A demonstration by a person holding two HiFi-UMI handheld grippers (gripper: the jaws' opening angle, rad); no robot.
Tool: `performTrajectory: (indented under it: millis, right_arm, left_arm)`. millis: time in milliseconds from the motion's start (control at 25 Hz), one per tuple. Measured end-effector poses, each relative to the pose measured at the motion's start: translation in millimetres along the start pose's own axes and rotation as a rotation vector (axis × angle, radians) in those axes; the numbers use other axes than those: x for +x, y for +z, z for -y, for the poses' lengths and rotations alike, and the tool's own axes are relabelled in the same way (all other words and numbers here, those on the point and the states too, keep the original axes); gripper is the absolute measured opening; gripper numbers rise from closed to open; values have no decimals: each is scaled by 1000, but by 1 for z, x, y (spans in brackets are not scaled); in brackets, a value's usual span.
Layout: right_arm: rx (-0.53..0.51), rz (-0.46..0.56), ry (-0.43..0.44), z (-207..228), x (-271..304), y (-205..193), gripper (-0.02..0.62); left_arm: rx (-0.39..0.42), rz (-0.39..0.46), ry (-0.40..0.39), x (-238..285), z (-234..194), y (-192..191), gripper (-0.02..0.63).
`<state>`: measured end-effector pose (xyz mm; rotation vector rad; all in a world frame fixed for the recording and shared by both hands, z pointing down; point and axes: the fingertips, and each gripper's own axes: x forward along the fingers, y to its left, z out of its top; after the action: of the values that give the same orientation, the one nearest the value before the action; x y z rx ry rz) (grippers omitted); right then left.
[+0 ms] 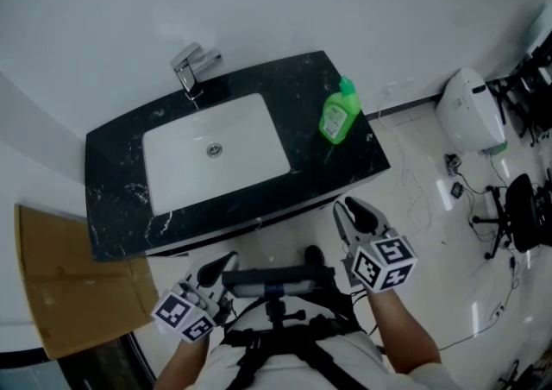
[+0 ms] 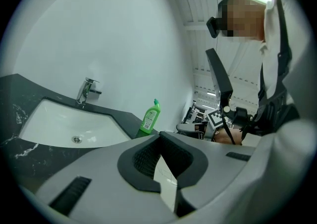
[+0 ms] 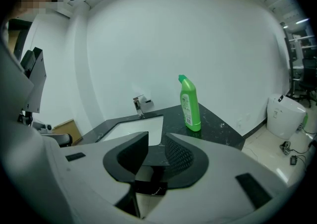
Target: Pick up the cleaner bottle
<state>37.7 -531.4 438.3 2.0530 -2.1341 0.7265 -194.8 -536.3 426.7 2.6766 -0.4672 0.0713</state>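
Head view: the cleaner bottle (image 1: 339, 112) stands upright on the black stone worktop (image 1: 121, 216). It is on the right end, between the white sink (image 1: 216, 155) and the worktop's right edge, nearer the back wall than the front lip. Its long axis is vertical and its green cap is on top. Bare stone lies all round its base. The faucet (image 1: 194, 66) is well apart, behind the sink. Both grippers hang in front of the worktop's front edge, over the floor. The left gripper (image 1: 226, 261) is low by the person's waist. The right gripper (image 1: 348, 207) is closer to the lip, on the bottle's side.

Left gripper view: the left gripper (image 2: 159, 136) has its jaws clenched tip to tip, and they are empty. The cleaner bottle (image 2: 149, 117) shows upright beyond them, right of the sink (image 2: 69, 126) and the faucet (image 2: 86, 90).

Right gripper view: the right gripper (image 3: 156, 139) has its jaws drawn in to a thin slit, with only worktop showing through. The cleaner bottle (image 3: 189, 104) rises straight up, a little right of the jaws' line. Its cap leans left and its label is turned toward the sink (image 3: 138, 129). Open stone lies between the bottle and the front edge. To the right a white appliance (image 3: 285, 116) sits on the floor.
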Motion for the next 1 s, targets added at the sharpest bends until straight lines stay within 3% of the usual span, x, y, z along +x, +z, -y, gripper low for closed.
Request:
performTrajectory:
  millis: [520, 800, 1000]
  right_arm:
    - [-58, -8, 117, 90, 8, 42, 98]
    - [-82, -41, 165, 102, 15, 45, 98]
    - [-80, -16, 144, 95, 22, 52, 122]
  left_arm:
    - [-55, 41, 107, 112, 47, -2, 0]
    - [-86, 53, 169, 127, 54, -4, 0]
    - [-88, 38, 150, 125, 44, 1, 0]
